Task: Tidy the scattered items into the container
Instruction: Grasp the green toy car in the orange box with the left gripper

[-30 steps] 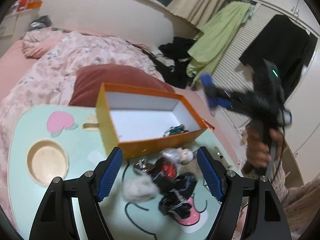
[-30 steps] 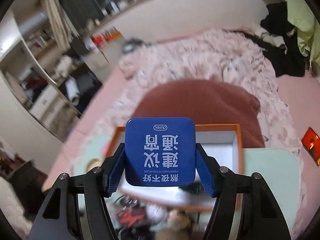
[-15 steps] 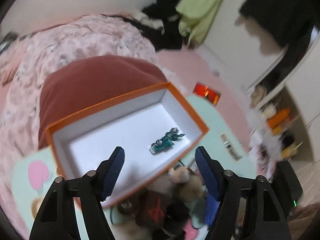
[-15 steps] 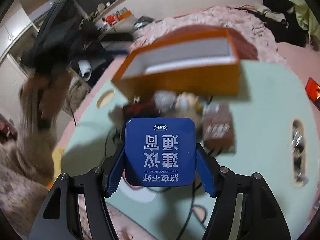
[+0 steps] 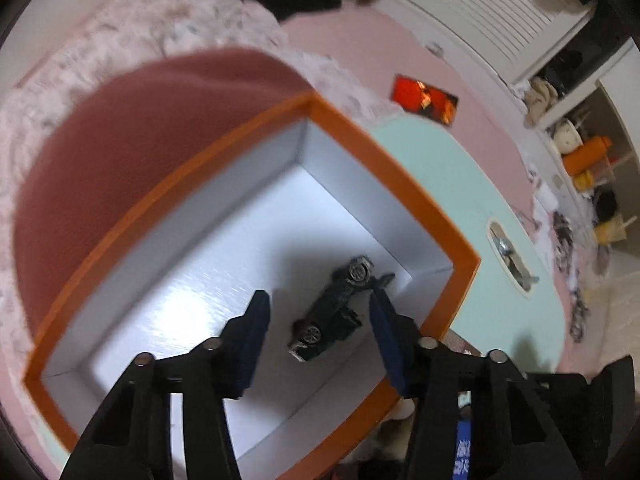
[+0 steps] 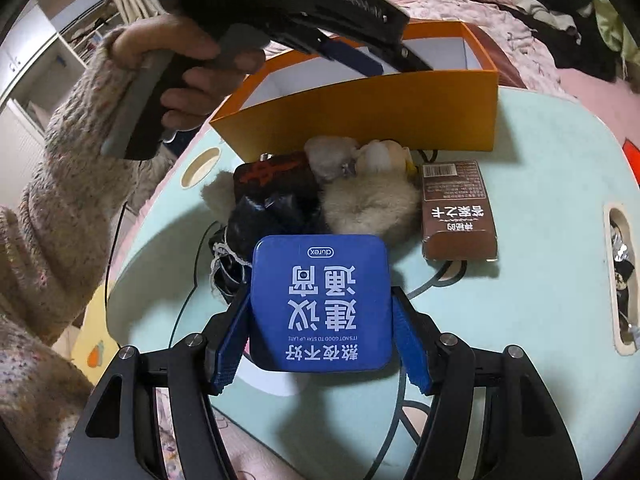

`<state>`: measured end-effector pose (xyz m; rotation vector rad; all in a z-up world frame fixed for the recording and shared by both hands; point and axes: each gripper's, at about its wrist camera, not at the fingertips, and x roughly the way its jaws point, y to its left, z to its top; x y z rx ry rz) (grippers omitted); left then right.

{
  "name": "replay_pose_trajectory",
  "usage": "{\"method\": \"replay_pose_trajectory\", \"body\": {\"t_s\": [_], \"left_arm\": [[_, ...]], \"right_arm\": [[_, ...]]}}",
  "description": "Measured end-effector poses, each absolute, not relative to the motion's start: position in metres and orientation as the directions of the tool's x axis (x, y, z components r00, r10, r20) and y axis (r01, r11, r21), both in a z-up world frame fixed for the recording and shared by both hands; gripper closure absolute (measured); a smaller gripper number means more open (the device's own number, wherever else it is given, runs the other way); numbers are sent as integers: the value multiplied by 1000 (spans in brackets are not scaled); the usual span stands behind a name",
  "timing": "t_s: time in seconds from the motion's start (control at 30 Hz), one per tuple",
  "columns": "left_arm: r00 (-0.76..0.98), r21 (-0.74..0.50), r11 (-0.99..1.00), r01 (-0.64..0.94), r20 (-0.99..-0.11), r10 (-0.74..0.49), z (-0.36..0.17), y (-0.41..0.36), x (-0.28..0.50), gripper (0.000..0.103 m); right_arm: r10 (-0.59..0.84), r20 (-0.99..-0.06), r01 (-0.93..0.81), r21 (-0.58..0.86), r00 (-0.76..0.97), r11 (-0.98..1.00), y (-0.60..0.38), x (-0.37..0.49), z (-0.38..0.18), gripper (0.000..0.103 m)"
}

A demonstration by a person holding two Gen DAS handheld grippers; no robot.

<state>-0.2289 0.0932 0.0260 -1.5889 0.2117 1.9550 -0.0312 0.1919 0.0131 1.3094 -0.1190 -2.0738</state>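
An orange box (image 5: 384,168) with a white inside stands on the mint-green table (image 5: 460,184). A dark toy car (image 5: 332,312) lies in it. My left gripper (image 5: 320,332) is open inside the box, its fingers on either side of the car. My right gripper (image 6: 320,328) is shut on a blue square tin (image 6: 320,300) and holds it above the table's near side. In front of the box (image 6: 380,108) lie a brown packet (image 6: 456,212), a fluffy beige ball (image 6: 372,204), a black bundle (image 6: 268,216) and small plush toys (image 6: 332,152).
A dark red cushion (image 5: 132,136) and a pink floral blanket (image 5: 168,32) lie behind the box. A slot (image 6: 620,276) in the table's right side holds small items. A red card (image 5: 424,98) lies on the pink floor.
My left gripper has swung up over the box and down into it around the toy car. My right gripper has pulled back from the box, low over the table, still holding the blue tin.
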Motion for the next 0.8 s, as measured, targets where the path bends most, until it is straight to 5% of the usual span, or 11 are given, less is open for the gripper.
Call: {"method": "replay_pose_trajectory", "body": {"t_s": [0.1,0.23,0.33,0.47,0.53,0.63,0.77,0.8], "left_arm": [[-105,-252,-794,-553,-924,366,18,87,-230,61],[-134,-269,-810,-521,-911,389,22,70,-233,85],[-175,-244,-831,-499,-912,372,28,58,-239,93],[-191,-274,-833,-480,-894,404,37,46,-243,86],[-197,-264,-829,-494,-894,402,40,53,-242,66],[-183,-249,-829,-500,-906,382,37,64,-241,51],[-162,-199,-851,-485,-936,311,15,74,-244,53],[-184,-181,-849,-497,-934,307,14,74,-243,66]], "right_arm": [[-588,-762,484,421,-270,-767,194,-32,12,37],[-602,-752,476,440,-268,-761,197,-31,12,37],[-606,-749,474,446,-267,-760,197,-29,13,37],[-601,-752,477,437,-271,-763,195,-24,14,37],[-599,-753,477,436,-272,-763,194,-23,14,37],[-602,-752,475,440,-269,-762,193,-22,14,37],[-602,-753,473,442,-267,-762,196,-29,11,37],[-602,-753,472,443,-266,-762,197,-32,10,37]]}}
